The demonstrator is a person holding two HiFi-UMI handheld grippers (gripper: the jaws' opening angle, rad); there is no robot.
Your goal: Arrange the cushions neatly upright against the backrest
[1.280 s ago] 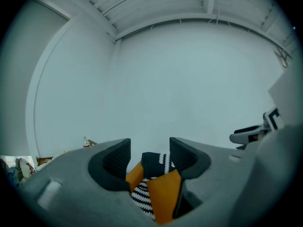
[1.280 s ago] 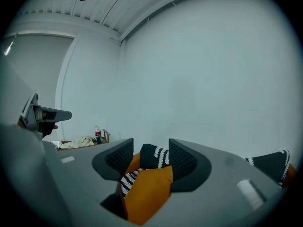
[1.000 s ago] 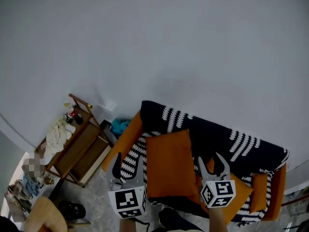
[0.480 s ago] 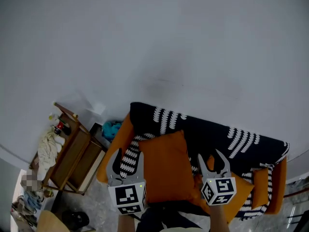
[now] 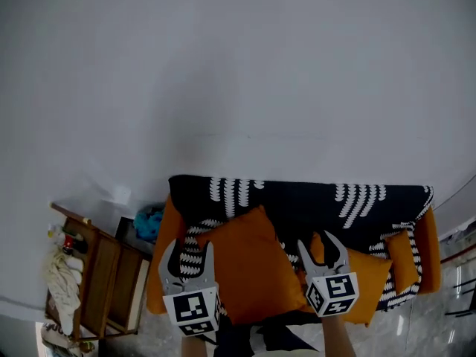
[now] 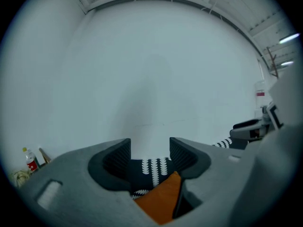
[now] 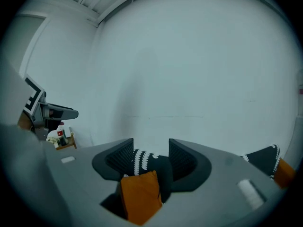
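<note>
Left claw [image 5: 192, 245] released, right claw [image 5: 318, 245] released too. Head view: both sit at bottom centre, marker cubes [image 5: 195, 309] facing us. Between them is the big orange cushion [image 5: 249, 262], turned corner-up, its top corner over the black patterned throw [image 5: 297, 203] that covers the backrest. We see the left claw at the cushion's left edge and the right claw at its right edge. The second orange cushion [image 5: 366, 277] lies just right of the right claw, in front of the throw. The smaller third cushion [image 5: 401, 262] is beside the sofa's right arm [image 5: 429, 244]. From this angle we can't tell whether any of them stands fully upright. Wooden rack [image 5: 104, 281] at lower left, teal bundle [image 5: 149, 220] between it and the sofa. Grey wall [image 5: 238, 65] fills the upper frame.

Left gripper view: jaws apart, ribbed pads bare, and the throw's white pattern shows through the gap. The big orange cushion [image 6: 161, 200] shows low in the gap, against the base of the right-hand jaw, with no pad pressing it. Right claw [image 6: 251, 129] at right edge, bottle [image 6: 31, 160] far left.

Right gripper view: jaws apart, pads bare. The big orange cushion [image 7: 139, 195] is low in the gap, nearer the left-hand jaw, with the throw behind it. We see the left claw [image 7: 52, 112] at the left edge.
</note>
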